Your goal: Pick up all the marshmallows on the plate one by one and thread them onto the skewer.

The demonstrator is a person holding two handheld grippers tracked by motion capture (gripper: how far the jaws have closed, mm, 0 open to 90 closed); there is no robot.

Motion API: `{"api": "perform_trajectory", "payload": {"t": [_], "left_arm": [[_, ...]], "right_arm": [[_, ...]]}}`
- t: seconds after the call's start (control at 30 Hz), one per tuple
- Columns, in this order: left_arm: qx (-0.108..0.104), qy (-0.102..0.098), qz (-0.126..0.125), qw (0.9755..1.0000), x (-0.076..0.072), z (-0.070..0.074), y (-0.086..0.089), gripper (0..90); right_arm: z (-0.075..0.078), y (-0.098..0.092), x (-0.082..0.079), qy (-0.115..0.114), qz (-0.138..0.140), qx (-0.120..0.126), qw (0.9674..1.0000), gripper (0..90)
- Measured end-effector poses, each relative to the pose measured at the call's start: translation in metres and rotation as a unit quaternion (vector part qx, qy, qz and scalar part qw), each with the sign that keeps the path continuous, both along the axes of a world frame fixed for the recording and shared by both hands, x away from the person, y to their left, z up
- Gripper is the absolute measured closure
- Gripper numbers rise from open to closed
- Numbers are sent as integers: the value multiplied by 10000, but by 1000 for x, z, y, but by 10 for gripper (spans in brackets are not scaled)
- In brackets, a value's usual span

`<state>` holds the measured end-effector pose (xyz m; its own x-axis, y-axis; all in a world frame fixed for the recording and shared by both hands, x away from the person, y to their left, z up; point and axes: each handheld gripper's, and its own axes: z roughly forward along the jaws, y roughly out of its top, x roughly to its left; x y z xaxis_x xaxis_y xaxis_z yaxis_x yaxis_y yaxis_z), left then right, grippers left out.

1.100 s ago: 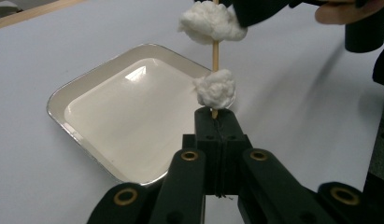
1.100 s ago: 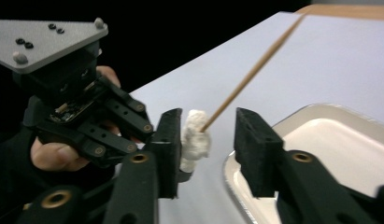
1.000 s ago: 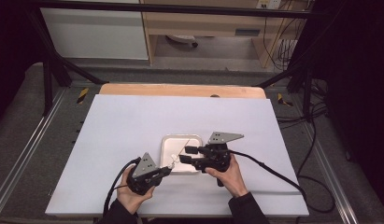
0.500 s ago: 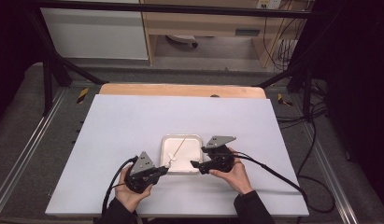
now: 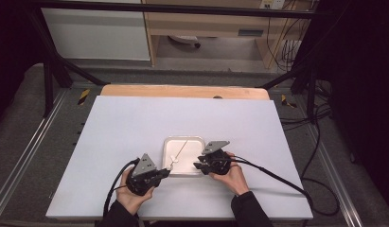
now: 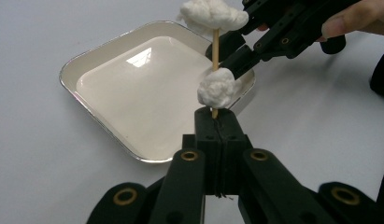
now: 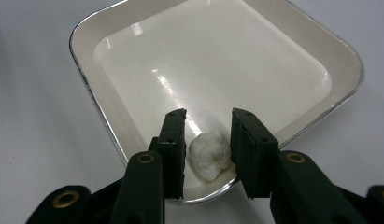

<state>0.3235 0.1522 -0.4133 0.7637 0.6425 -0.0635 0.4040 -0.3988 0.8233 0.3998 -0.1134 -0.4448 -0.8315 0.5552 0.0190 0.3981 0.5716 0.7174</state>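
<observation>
Skewer point(image 6: 215, 49) base hidden in left hand-held gripper point(image 6: 216, 122), top cotton lump point(image 6: 212, 14) cropped

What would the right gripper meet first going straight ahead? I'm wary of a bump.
Probably the white lump between the open right gripper jaws, lying near the tray rim; depth is hard to judge.

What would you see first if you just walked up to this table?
Probably the thin wooden stick with fluffy white cotton lumps on it, pinched upright in the left gripper over the near edge of a shiny white tray. Next, the right gripper, its jaws open on either side of one cotton lump above the tray, in the middle of the pale table.
</observation>
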Motion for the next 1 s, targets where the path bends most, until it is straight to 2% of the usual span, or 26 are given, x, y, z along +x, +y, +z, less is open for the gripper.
{"api": "perform_trajectory", "payload": {"t": [0.2, 0.37, 0.43, 0.57, 0.7, 0.87, 1.0], "left_arm": [[2, -1, -6, 10000, 0, 0, 0, 893], [10, 11, -31, 10000, 0, 0, -1, 893], [10, 7, -34, 10000, 0, 0, -1, 893], [9, 9, -55, 10000, -1, 0, -2, 893], [4, 1, -94, 10000, -2, 0, -3, 893], [20, 0, -163, 9999, -3, 0, -5, 893], [50, -8, -242, 9997, -4, 0, -8, 893]], "right_arm": [[-1, 0, -1, 99, -13, -16, 9999, 724], [3, -2, -1, 159, -102, 108, 9998, 742], [8, -3, -2, 131, -75, 262, 9995, 746], [24, -9, -6, 61, -100, 728, 9973, 751], [46, -19, -12, -67, -142, 1227, 9923, 754], [69, -31, -17, -150, -175, 1905, 9814, 755], [80, -38, -17, -187, -231, 2253, 9738, 757]]}}
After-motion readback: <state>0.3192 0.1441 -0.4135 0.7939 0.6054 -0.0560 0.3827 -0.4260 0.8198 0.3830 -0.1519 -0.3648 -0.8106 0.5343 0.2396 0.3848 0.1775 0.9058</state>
